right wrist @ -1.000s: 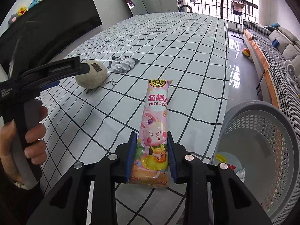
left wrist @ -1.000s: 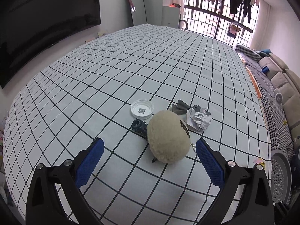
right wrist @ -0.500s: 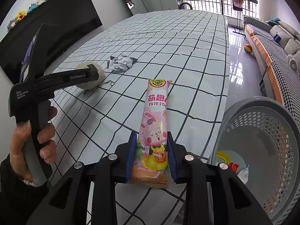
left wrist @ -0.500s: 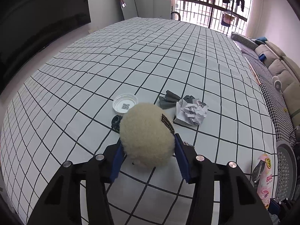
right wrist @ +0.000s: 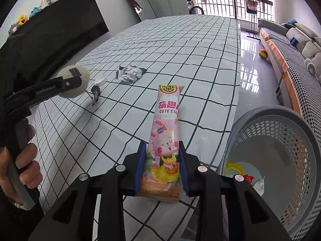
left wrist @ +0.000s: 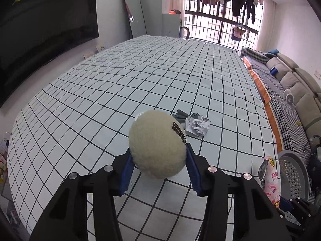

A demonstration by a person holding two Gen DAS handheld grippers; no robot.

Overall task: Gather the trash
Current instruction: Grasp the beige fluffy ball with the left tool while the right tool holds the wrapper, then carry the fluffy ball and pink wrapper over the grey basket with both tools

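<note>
I hold two tools. My left tool (left wrist: 158, 172) squeezes a round, fluffy, cream-coloured ball (left wrist: 157, 143) between its blue pads. In the right view the ball is up off the tabletop (right wrist: 180, 60), which has a white cloth with black lines on it. A small chain hangs down from the ball to a little dark charm (right wrist: 95, 92), and I think the charm touches the cloth, but it is too small to be sure.

My right tool (right wrist: 162, 169) is closed on a long pink snack wrapper with a bunny on it (right wrist: 165, 138). The wrapper sticks out forward, over the near edge of the tabletop.

The grey plastic basket with holes (right wrist: 280, 140) stands on the floor just to the right of the tabletop, close beside my right tool. Some bright scraps already lie at its bottom.

So both hands have picked something up. The step now is to carry things to the basket. The wrapper is nearest, so I would swing my right tool over the rim and let go. The ball needs a longer trip across.

A crumpled ball of white paper (left wrist: 197, 125) and a small white round lid (right wrist: 101, 79) lie on the cloth, waiting.
</note>
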